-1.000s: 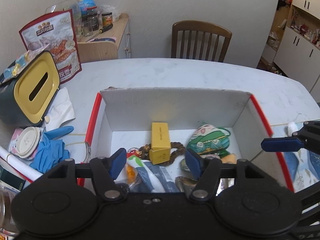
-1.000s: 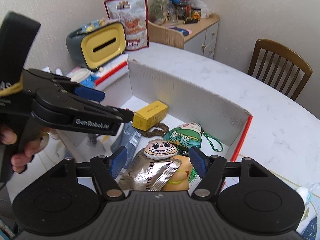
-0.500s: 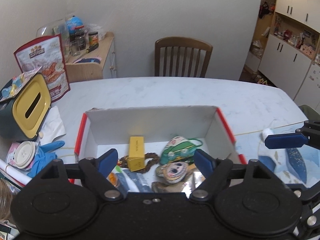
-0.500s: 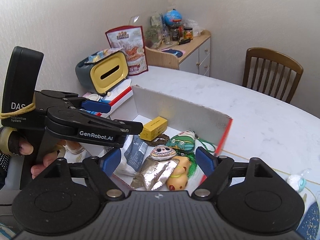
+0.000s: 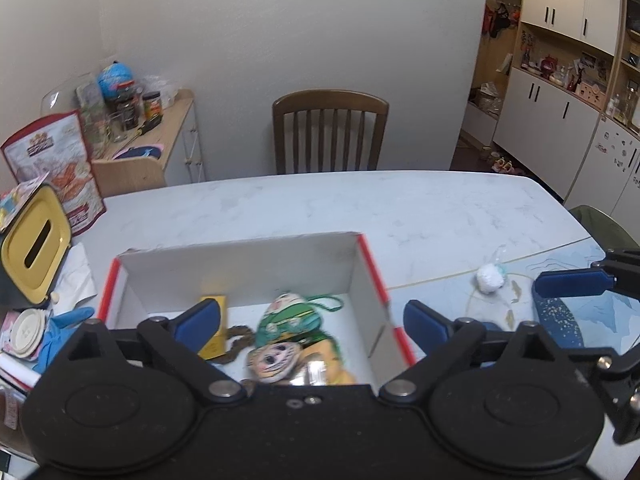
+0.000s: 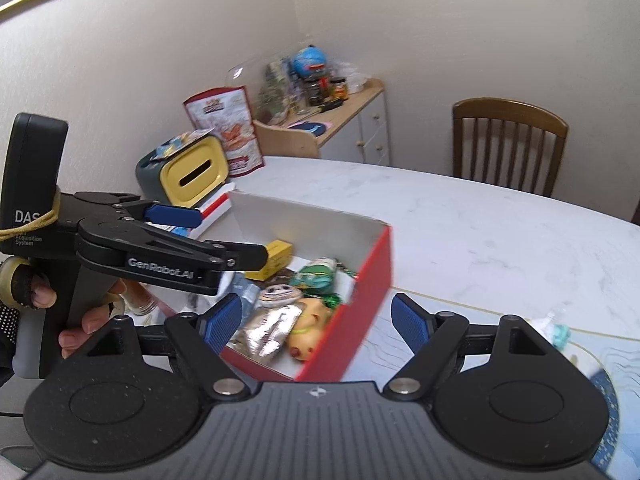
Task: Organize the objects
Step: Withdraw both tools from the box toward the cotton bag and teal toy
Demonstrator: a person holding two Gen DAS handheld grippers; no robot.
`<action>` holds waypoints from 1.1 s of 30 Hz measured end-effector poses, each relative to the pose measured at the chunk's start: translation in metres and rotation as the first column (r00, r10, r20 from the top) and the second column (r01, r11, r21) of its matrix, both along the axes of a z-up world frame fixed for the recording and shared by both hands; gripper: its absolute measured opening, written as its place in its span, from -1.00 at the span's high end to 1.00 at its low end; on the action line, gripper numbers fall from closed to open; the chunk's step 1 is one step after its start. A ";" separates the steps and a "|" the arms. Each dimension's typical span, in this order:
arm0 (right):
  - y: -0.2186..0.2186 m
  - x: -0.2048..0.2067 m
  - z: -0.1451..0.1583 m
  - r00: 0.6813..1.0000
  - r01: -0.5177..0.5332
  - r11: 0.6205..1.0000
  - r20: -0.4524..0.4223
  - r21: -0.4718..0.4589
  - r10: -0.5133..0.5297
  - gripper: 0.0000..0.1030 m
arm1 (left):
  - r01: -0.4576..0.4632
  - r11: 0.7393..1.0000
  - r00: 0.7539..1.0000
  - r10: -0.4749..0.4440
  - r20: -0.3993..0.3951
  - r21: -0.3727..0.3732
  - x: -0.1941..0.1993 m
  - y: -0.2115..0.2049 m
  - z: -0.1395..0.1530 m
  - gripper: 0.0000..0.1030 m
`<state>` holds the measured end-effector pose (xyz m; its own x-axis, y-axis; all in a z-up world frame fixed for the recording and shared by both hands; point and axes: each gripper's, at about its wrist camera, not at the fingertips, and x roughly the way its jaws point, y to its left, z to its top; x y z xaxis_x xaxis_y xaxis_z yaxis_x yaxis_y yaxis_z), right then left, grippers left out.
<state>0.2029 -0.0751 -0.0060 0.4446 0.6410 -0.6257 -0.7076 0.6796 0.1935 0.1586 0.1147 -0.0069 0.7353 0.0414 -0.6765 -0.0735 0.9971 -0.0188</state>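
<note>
The box (image 5: 370, 264) is white inside with red edges and red outer walls. In it lie a yellow carton (image 5: 216, 320), a green patterned pouch (image 5: 292, 320) at its three o'clock, and a silver foil packet (image 6: 268, 328). At the box's nine o'clock stands a grey bin (image 6: 184, 172) with a yellow lid. The table (image 5: 320, 204) is white marble with grey veins. The gripper pads (image 5: 426, 322) are blue on black.

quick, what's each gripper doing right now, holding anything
Left gripper: open, fingers spread wide, holding nothing, above the box.
Right gripper: open, holding nothing.
</note>
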 end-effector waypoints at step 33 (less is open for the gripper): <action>-0.188 0.121 -0.078 0.997 0.083 0.989 0.004 -0.119 -0.083 -0.63 | 0.066 0.997 0.994 -0.070 -0.089 -0.043 0.102 -0.180 -0.058 -0.99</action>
<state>0.3237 -0.2633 -0.0837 0.4925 0.5230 -0.6956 -0.6477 0.7542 0.1086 0.2607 -0.0654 -0.0652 0.6712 -0.0349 -0.7404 -0.0089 0.9984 -0.0552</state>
